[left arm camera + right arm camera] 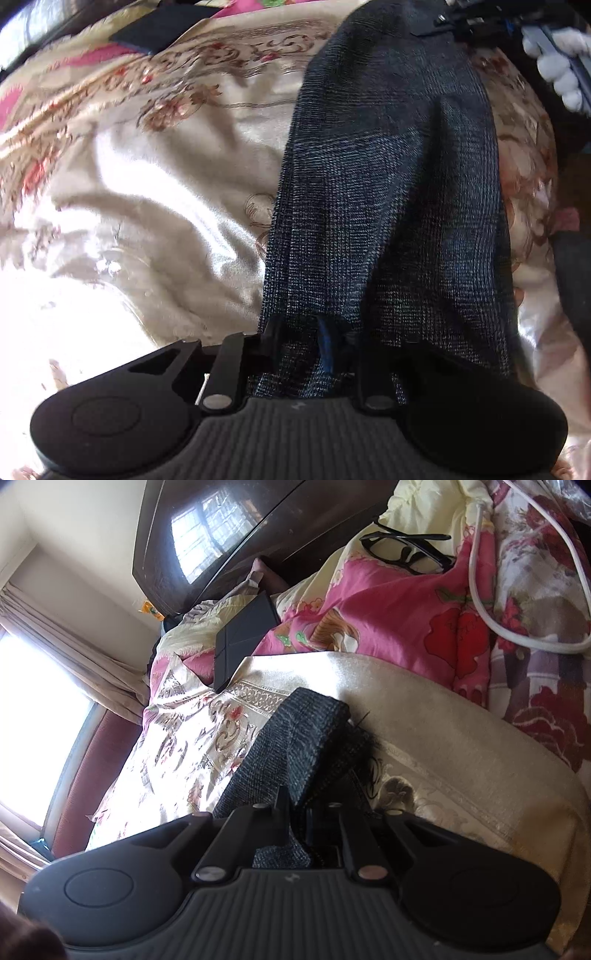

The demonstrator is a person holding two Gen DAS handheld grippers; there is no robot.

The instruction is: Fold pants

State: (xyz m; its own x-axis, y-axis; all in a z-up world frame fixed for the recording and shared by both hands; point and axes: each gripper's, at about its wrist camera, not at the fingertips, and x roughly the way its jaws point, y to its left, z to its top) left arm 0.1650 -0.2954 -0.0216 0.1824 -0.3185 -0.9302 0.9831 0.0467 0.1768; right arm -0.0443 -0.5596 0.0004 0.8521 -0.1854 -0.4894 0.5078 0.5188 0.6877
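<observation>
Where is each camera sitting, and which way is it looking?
Left wrist: on the left gripper, looking along the dark pants stretched over the shiny bedspread; a white-gloved hand shows top right.
Right wrist: on the right gripper, looking toward the headboard, with glasses on a pillow; only its own fingers show.
Shared: pants, bedspread, and a black case.

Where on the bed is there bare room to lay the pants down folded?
Free: the cream bedspread left of the pants, and the plain strip below the pink quilt. Crowded by the headboard: black case, glasses, white cable.
</observation>
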